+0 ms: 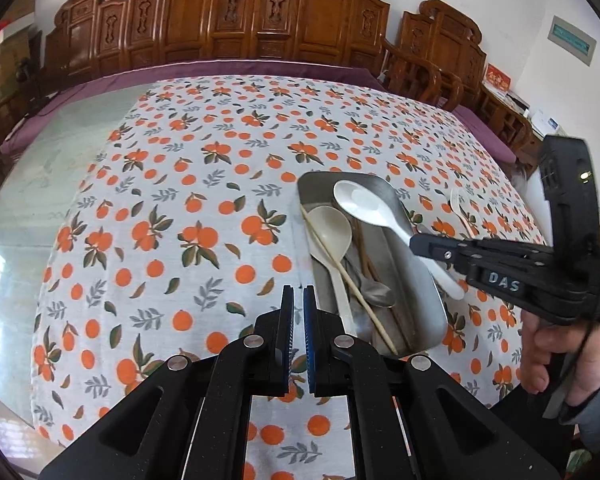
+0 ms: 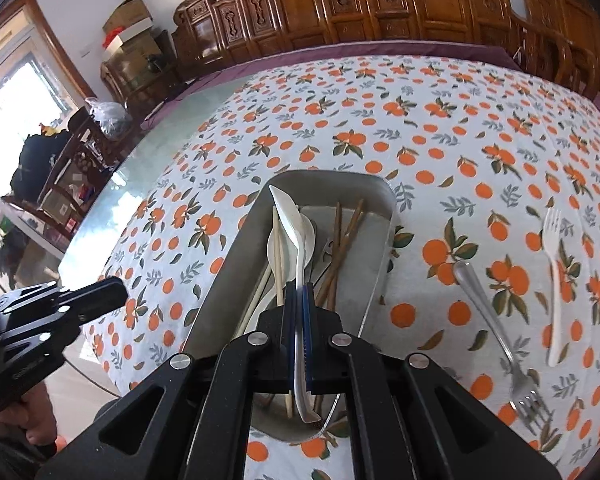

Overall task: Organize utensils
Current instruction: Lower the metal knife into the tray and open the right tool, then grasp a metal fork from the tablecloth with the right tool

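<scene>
A metal tray (image 1: 404, 280) (image 2: 364, 256) lies on the orange-print tablecloth. It holds a cream spoon (image 1: 330, 232), a pale chopstick (image 1: 340, 264), brown chopsticks (image 2: 340, 248) and a metal spoon (image 1: 376, 294). My right gripper (image 2: 299, 300) (image 1: 418, 242) is shut on the handle of a white spoon (image 2: 290, 216) (image 1: 364, 204), held above the tray with its bowl pointing away. My left gripper (image 1: 298, 292) (image 2: 114, 292) is shut on nothing and hovers over the cloth just left of the tray.
A metal fork (image 2: 488, 312) and a white plastic fork (image 2: 556, 280) (image 1: 458, 204) lie on the cloth right of the tray. Carved wooden chairs (image 1: 228, 20) line the table's far edge. Bare glass tabletop (image 1: 60, 168) shows to the left.
</scene>
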